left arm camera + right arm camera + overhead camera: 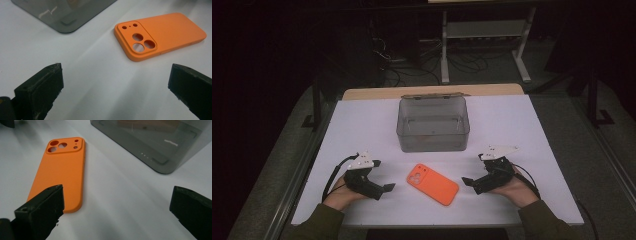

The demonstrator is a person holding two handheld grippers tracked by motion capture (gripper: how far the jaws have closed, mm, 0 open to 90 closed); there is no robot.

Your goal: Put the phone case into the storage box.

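Note:
An orange phone case lies back up on the white table, near the front edge, with its camera cutouts toward the far left. Behind it stands a clear grey plastic box, lid off and nothing visible inside. My left gripper rests to the left of the case, open, with nothing between its jaws. My right gripper rests to the right of it, also open with nothing held. The left gripper view has the case ahead to the right; the right gripper view has the case ahead to the left.
The box's corner is at the top of the left gripper view, and its side at the top right of the right gripper view. A wooden strip borders the table's far edge. Beyond it are cables and a white frame on a dark floor.

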